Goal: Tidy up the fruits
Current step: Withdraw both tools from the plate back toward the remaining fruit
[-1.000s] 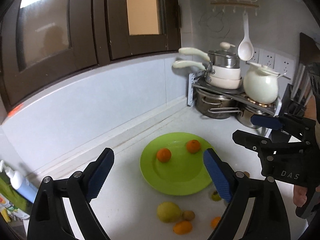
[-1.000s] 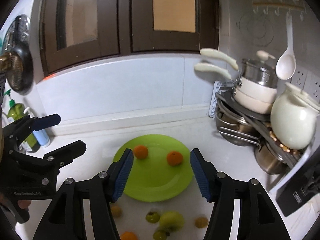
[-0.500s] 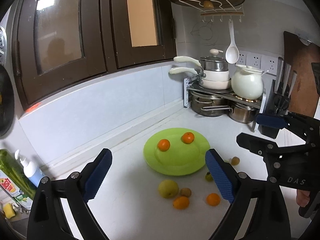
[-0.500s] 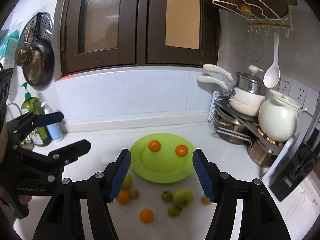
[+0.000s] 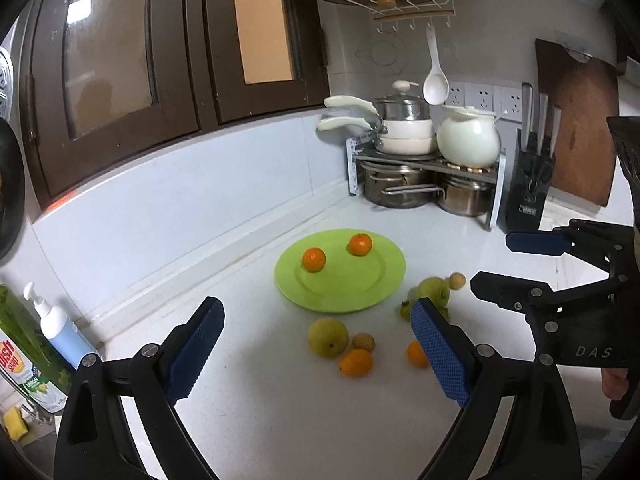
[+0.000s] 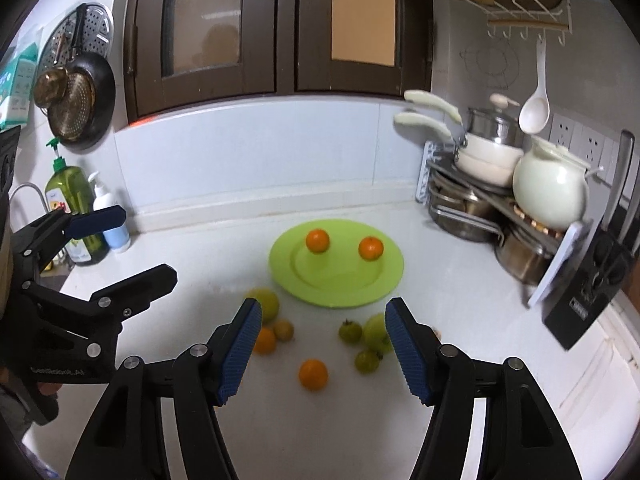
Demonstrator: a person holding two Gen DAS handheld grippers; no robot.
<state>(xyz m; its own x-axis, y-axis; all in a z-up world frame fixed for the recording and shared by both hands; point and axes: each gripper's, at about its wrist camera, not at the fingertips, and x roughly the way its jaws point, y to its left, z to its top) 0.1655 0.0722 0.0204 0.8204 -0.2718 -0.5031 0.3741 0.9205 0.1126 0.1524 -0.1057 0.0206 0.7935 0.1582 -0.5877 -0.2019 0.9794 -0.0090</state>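
We have pulled both tools back: the left tool (image 5: 316, 354) and right tool (image 6: 324, 350) hang apart and empty. Two oranges (image 6: 317, 241) sit on the green plate (image 6: 384, 284) (the rest lie loose on the bench (image 6: 328, 420)), so sorting has barely begun.

right tool (image 6: 324, 344) pad covering yellow-green fruit (image 6: 376, 330), sponge (image 5: 14, 428) cut off

Your smooth white desk (image 5: 280, 408) has a soft sheen, and the round lime-green plastic plate (image 5: 340, 276) on it looks matt. At right of the frame you see polished steel pots (image 5: 400, 192) under a glossy white ceramic kettle (image 5: 468, 140), beside a brown wooden cutting board (image 5: 576, 128). Your matt black plastic left tongs (image 5: 316, 344) carry ribbed blue pads (image 5: 438, 350).
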